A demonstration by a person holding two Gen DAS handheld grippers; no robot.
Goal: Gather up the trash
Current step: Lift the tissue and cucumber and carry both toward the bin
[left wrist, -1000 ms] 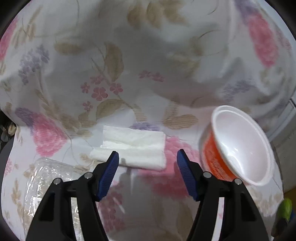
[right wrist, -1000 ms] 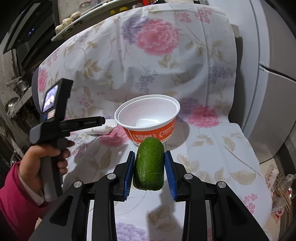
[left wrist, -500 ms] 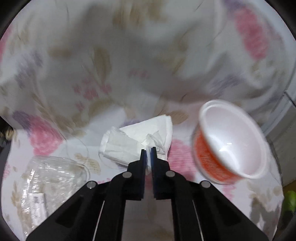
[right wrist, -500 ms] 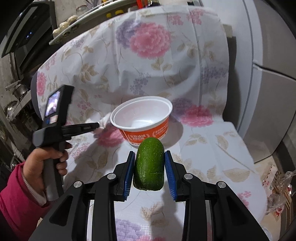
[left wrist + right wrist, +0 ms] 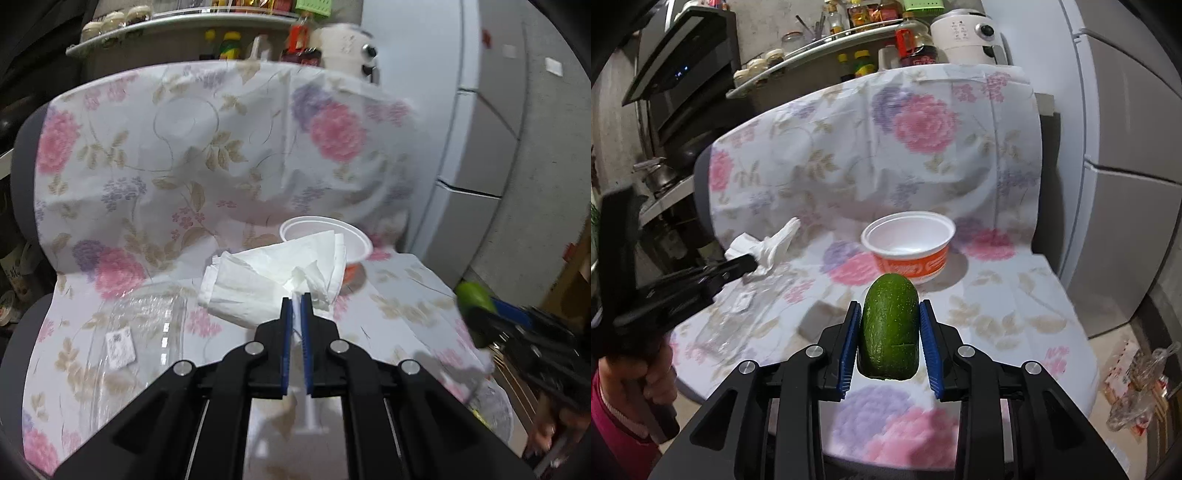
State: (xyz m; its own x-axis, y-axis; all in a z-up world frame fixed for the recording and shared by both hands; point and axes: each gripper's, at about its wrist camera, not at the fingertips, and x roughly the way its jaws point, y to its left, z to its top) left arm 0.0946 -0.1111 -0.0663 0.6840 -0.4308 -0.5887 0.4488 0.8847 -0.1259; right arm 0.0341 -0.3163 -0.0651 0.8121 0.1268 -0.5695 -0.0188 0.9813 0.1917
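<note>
Floral cloth [image 5: 990, 295] covers the chair seat & back, everything sits on it. Orange-sided white bowl [image 5: 908, 251] stands upright mid-seat; inside looks bare white, nothing visible in it. Clear plastic container [image 5: 136, 332] w/ a white label lies on the seat's left part; contents can't be made out thru the glare. Right gripper [image 5: 889, 339]: jaws narrow, blue pads pressed on both sides of a green avocado [image 5: 889, 328], held above the seat's front edge, nr the bowl but apart. Left gripper [image 5: 296, 317]: jaws nearly together, pinching a crumpled white tissue [image 5: 273, 280], lifted clear of the cloth, beside the bowl on its left.
</note>
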